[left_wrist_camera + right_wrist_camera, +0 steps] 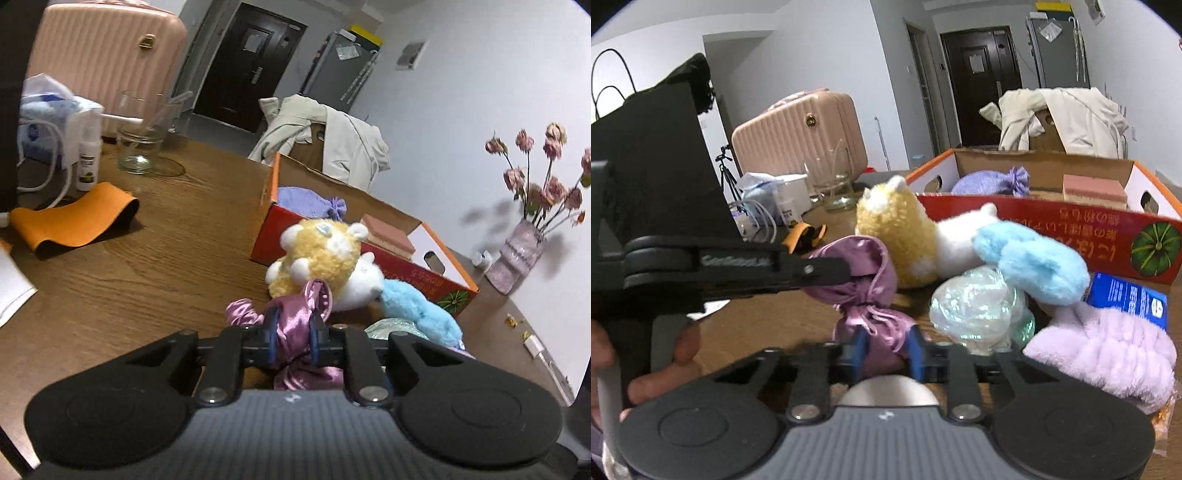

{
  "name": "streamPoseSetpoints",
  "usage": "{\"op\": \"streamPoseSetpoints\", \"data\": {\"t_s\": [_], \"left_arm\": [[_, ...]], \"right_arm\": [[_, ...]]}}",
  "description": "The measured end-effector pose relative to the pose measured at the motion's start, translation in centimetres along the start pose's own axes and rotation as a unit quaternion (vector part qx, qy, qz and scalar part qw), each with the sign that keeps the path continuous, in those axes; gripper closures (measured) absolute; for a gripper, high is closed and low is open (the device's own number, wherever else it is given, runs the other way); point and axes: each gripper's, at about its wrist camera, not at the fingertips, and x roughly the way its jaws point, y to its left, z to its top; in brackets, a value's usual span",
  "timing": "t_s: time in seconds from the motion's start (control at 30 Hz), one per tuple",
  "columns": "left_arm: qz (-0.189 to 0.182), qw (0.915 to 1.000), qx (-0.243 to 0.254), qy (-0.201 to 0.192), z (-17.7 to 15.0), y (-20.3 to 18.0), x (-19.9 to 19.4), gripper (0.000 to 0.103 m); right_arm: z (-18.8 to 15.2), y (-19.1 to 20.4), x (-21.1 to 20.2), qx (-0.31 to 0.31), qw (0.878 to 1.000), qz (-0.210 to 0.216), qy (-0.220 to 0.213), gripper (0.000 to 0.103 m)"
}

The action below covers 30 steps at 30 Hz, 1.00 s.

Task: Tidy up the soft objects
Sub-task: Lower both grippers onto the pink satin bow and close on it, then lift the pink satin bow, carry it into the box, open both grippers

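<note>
In the left wrist view, the left gripper (292, 345) tilts down toward the wooden table (155, 258), its jaws clamped on the gathered neck of a pink satin pouch (295, 332) that lies just in front of the red cardboard box (369, 258). The pouch's lower part is cut off behind the gripper body. A yellow plush (317, 254) leans against the box's front wall, with a blue plush (421, 310) beside it; inside the box lie a lilac pouch (310, 201) and a pink sponge (388, 234). The print on the box is too blurred to read, as is the label of the small spray bottle (88, 162) well left of the box. In the right wrist view, the right gripper (886, 354) also points downward, jaws closed on the pouch's (871, 325) other end in front of the box (1034, 218), while the left gripper (827, 269) reaches in from the left, pinching the pouch's top. Fingers (657, 384) of the hand holding it show at the lower left edge. The box's white characters appear upside down and illegible beside a printed pumpkin.
</note>
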Motion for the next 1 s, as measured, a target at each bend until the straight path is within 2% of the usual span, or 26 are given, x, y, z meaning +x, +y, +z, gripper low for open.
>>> {"op": "streamPoseSetpoints", "data": {"t_s": [0.07, 0.23, 0.3, 0.37, 0.43, 0.53, 0.57, 0.63, 0.73, 0.83, 1.0], "left_arm": [[-0.011, 0.9997, -0.020, -0.006, -0.1, 0.1, -1.6, 0.088], [-0.042, 0.9974, -0.045, -0.036, -1.2, -1.1, -6.6, 0.088], [-0.041, 0.9968, -0.055, -0.043, -1.9, -1.6, -8.4, 0.088], [-0.043, 0.9956, -0.066, -0.051, -2.8, -2.3, -10.2, 0.088], [-0.050, 0.9942, -0.076, -0.059, -3.8, -2.8, -11.7, 0.088], [-0.058, 0.9939, -0.082, -0.047, -4.9, -3.6, -12.8, 0.088], [-0.059, 0.9940, -0.082, -0.042, -5.2, -4.0, -12.9, 0.088], [-0.055, 0.9939, -0.087, -0.039, -5.8, -4.5, -13.0, 0.088], [-0.054, 0.9927, -0.103, -0.032, -6.8, -4.4, -12.8, 0.088], [-0.049, 0.9928, -0.109, -0.010, -7.8, -4.2, -12.4, 0.088], [-0.026, 0.9944, -0.102, -0.008, -8.7, -4.0, -12.2, 0.088]], "right_arm": [[0.3, 0.5, -1.0, -0.014, 1.000, 0.006, -0.008, 0.101], [0.9, 1.9, -5.2, -0.047, 0.998, 0.011, -0.036, 0.100], [0.6, 2.3, -7.3, -0.047, 0.998, 0.013, -0.046, 0.099], [-0.2, 2.5, -9.4, -0.046, 0.997, 0.019, -0.050, 0.091], [-1.4, 2.5, -11.2, -0.043, 0.998, 0.025, -0.048, 0.088], [-3.6, 2.6, -12.9, -0.037, 0.998, 0.036, -0.030, 0.068], [-4.3, 2.7, -13.3, -0.032, 0.998, 0.039, -0.025, 0.062], [-5.6, 3.0, -13.5, -0.028, 0.999, 0.040, -0.018, 0.059], [-6.9, 3.4, -12.9, -0.021, 0.999, 0.036, -0.005, 0.048], [-8.0, 3.6, -12.0, -0.015, 0.999, 0.031, 0.007, 0.048], [-8.9, 4.4, -10.1, -0.015, 0.999, 0.029, 0.016, 0.048]]}}
